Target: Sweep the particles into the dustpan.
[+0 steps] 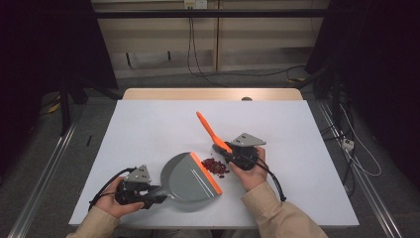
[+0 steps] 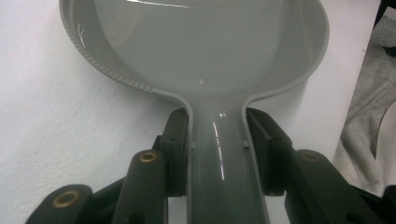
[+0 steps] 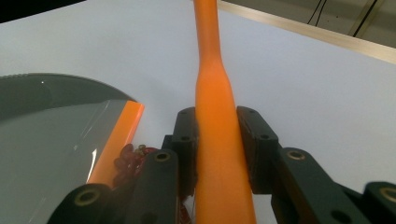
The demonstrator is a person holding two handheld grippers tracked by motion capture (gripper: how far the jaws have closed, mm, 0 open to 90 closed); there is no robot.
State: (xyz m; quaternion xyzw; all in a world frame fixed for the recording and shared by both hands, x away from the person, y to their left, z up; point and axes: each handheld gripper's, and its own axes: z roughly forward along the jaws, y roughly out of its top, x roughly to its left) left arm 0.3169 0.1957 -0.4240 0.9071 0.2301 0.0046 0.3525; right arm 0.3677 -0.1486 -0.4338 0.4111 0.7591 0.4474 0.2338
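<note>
A grey dustpan [image 1: 190,179] with an orange front lip [image 1: 207,172] lies on the white table [image 1: 148,124]. My left gripper [image 1: 157,191] is shut on its grey handle [image 2: 224,172], both pads pressing the sides. A small heap of dark red bits [image 1: 215,166] lies just in front of the lip. My right gripper [image 1: 229,152] is shut on the orange brush handle [image 1: 210,131], which slants up and away to the left. In the right gripper view the orange handle [image 3: 217,140] runs between the pads, with the dustpan lip [image 3: 119,140] and red bits [image 3: 128,161] at lower left.
The white table ends in a wooden strip [image 1: 213,93] at the far side. Cables [image 1: 208,69] trail on the floor beyond it, and metal rails [image 1: 42,173] run along both sides. A pale sleeve [image 2: 369,140] shows at the right of the left gripper view.
</note>
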